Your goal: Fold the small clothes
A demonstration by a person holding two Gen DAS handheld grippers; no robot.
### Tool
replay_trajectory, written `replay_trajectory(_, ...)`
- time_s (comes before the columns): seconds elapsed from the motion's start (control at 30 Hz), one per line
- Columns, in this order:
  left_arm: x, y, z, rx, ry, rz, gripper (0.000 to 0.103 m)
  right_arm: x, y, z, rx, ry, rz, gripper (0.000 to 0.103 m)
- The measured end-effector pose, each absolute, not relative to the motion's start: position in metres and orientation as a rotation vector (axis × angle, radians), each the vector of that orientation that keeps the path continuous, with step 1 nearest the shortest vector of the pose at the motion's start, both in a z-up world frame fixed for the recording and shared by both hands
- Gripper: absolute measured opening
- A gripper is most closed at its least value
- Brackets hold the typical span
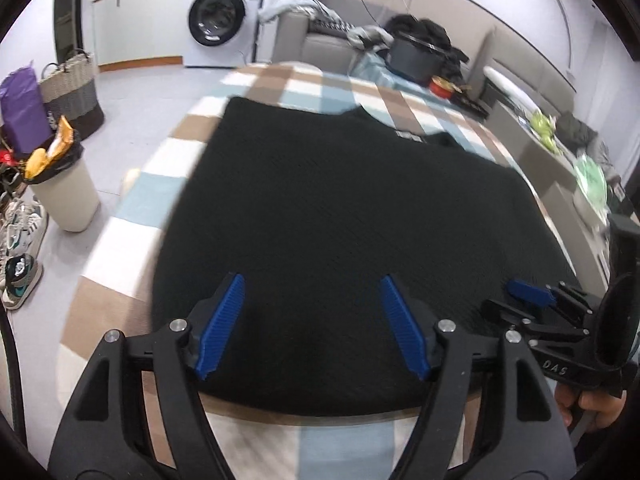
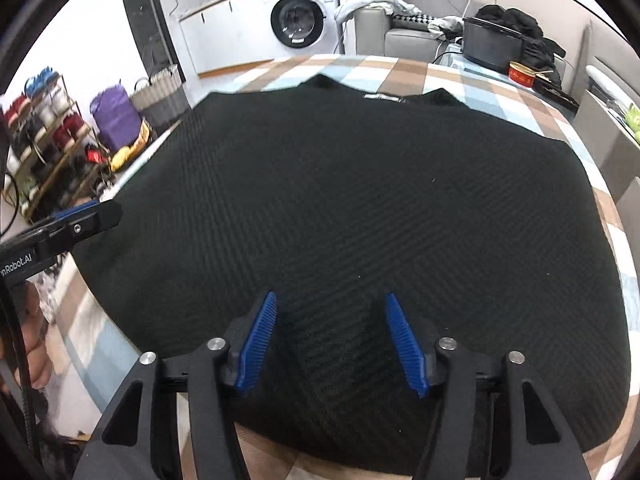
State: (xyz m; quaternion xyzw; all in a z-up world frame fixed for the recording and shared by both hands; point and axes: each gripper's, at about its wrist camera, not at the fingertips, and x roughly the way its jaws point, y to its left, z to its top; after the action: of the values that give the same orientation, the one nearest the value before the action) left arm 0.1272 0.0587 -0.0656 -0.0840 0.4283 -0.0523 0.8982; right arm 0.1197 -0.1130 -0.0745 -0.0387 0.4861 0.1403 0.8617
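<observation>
Black knit garment [image 1: 352,216] lies flat on the checked cloth [image 1: 280,84] of the tabletop, collar with a small label [image 2: 382,97] at the far edge, hem at the near edge. Left tongs [image 1: 312,324] hang over the near hem, blue pads [image 1: 222,324] apart, nothing clamped between them. Right tongs [image 2: 330,344] over the near middle of the garment, pads [image 2: 404,346] likewise apart and gripping nothing. Right tongs also show at the right edge of the left view, hand [image 1: 592,408] below. Washing machine [image 2: 300,20] far left, grey sofa [image 1: 320,40] behind, bin [image 1: 64,196] and baskets on the floor, left.
</observation>
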Motion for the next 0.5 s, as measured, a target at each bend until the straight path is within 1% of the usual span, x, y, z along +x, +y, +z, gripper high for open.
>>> replay_trajectory(0.1, 0.129, 0.043, -0.075, -0.158, 0.91, -0.147, 0.07, 0.117, -0.114, -0.08, -0.135, 1.018, 0.313, 0.066)
replay_trajectory(0.13, 0.13, 0.038, -0.079, -0.151, 0.916, -0.156, 0.073, 0.117, -0.114, -0.081, -0.15, 1.018, 0.316, 0.066)
replay_trajectory(0.2, 0.133, 0.028, -0.083, -0.135, 0.924, -0.166, 0.076, 0.114, -0.117, -0.08, -0.179, 1.023, 0.327, 0.066)
replay_trajectory(0.23, 0.134, 0.024, -0.085, -0.125, 0.926, -0.171, 0.079, 0.112, -0.119, -0.079, -0.186, 1.026, 0.334, 0.066)
replay_trajectory(0.37, 0.134, 0.01, -0.09, -0.084, 0.926, -0.181, 0.084, 0.108, -0.134, -0.072, -0.2, 1.018, 0.298, 0.067)
replay_trajectory(0.47, 0.134, 0.004, -0.095, -0.053, 0.937, -0.181, 0.086, 0.105, -0.155, -0.07, -0.2, 1.019, 0.229, 0.073)
replay_trajectory(0.5, 0.134, 0.003, -0.097, -0.044, 0.942, -0.179, 0.086, 0.104, -0.165, -0.07, -0.203, 1.024, 0.196, 0.073)
